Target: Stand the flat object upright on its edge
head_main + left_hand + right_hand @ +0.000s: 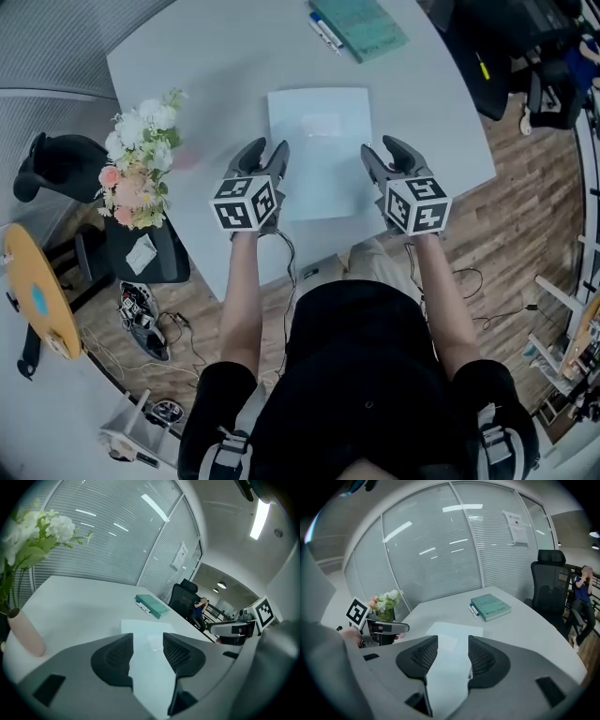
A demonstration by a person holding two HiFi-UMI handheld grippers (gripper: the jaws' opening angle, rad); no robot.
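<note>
The pale grey tabletop (206, 66) lies open around the white flat rectangular panel (319, 131) at its middle, with free passage along the panel's far edge and beyond both side edges. At the table's left rim a pink vase of white and peach flowers (139, 164) stands near the left gripper (267, 148) and narrows the room there. A teal hardcover book (364, 26), pens (324, 32) just beside it, lies at the far rim, well apart from the panel. The right gripper (382, 147) has open table out to the right rim. Both grippers' jaws stand apart, gripping nothing.
</note>
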